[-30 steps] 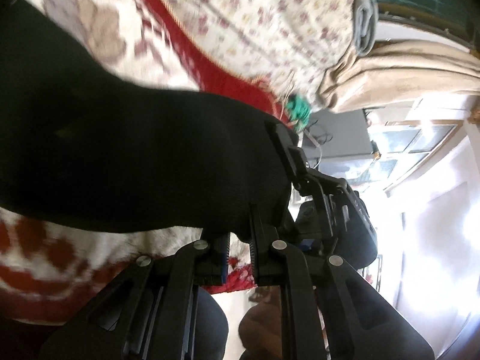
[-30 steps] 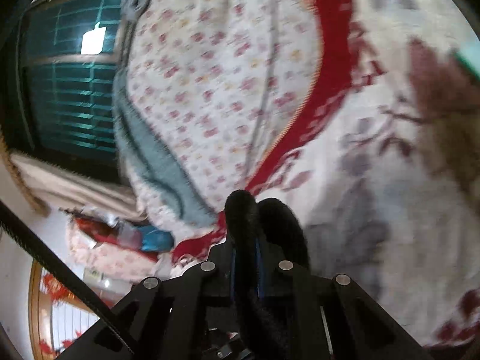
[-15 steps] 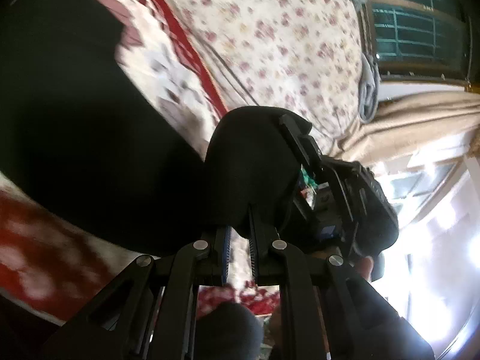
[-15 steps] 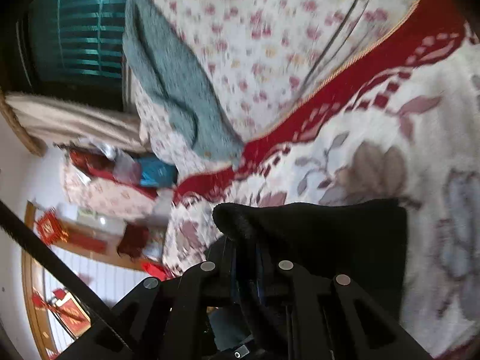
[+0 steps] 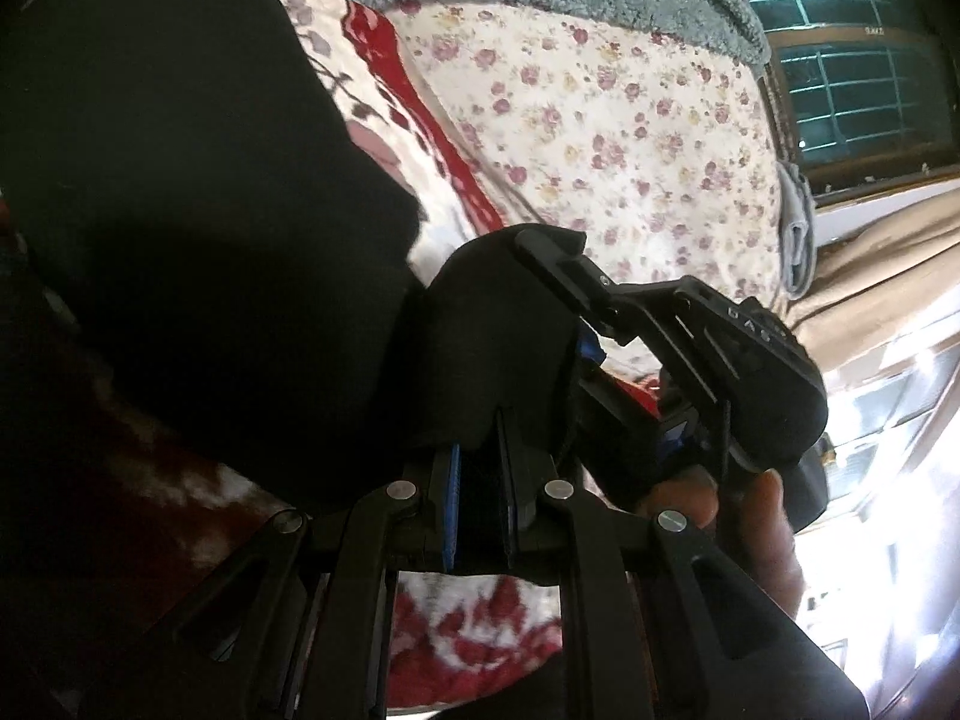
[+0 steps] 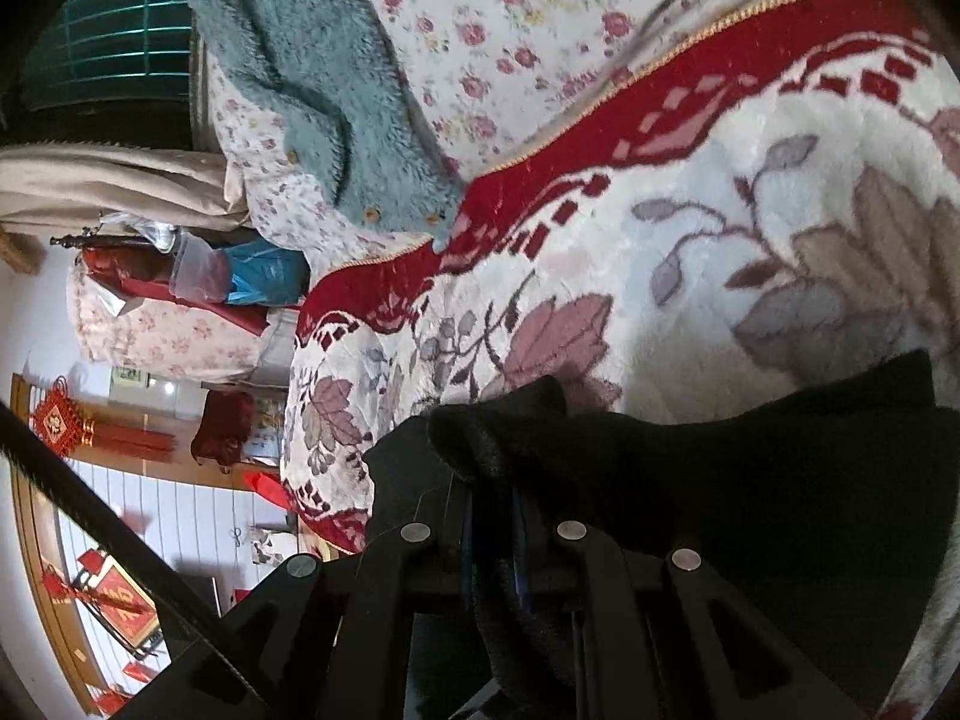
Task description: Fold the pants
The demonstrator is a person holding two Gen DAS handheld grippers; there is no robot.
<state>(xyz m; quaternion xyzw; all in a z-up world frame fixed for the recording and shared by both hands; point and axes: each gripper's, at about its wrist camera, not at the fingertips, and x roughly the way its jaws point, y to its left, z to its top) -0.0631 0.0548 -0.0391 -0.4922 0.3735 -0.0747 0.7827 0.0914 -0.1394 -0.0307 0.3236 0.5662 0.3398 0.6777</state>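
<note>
Left wrist: my left gripper (image 5: 480, 480) is clamped on a fold of the black pants (image 5: 198, 228), which spread across the blanket (image 5: 474, 630). The right gripper (image 5: 678, 354) sits just beside it, also in the cloth. I judge a fold is mid-way, the edge carried but not laid down. Embossed letters on the right gripper's body are too small to read.

Right wrist: fingers closed on a pants edge (image 6: 498, 438); the rest lies on the blanket (image 6: 750, 228). Red wall hangings (image 6: 60, 426) carry characters I can't make out.
</note>
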